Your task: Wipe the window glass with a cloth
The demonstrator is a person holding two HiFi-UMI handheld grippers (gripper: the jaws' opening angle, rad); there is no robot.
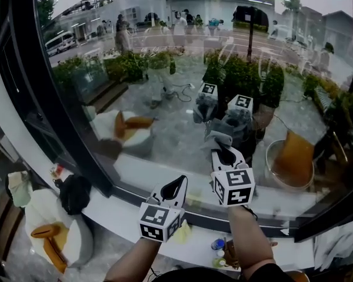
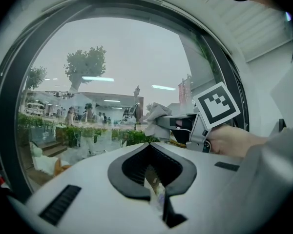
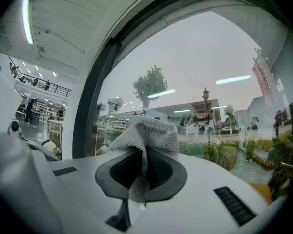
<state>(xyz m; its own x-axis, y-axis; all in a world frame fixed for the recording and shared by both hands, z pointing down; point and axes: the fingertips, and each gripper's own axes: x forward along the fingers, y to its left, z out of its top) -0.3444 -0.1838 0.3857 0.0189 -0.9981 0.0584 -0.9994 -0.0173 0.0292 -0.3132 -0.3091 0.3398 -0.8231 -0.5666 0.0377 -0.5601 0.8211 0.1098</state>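
The window glass [image 1: 165, 69] fills the head view inside a black frame [image 1: 53, 98]. My right gripper [image 1: 220, 144] [image 3: 145, 147] is shut on a grey mesh cloth [image 3: 147, 133] that bunches out past its tips, close to the glass [image 3: 195, 67]. From the left gripper view the cloth [image 2: 156, 117] sticks out of the right gripper [image 2: 178, 126]. My left gripper [image 1: 180, 182] [image 2: 149, 145] sits lower and to the left, above the sill, with its jaws together. A thin pale strip shows in its gap; I cannot tell what it is.
A white sill [image 1: 270, 201] runs under the glass. Small bottles [image 1: 219, 247] stand below the right arm. A black bag [image 1: 75, 192] and a white chair with an orange cushion [image 1: 50, 234] are at the lower left. The glass reflects both grippers.
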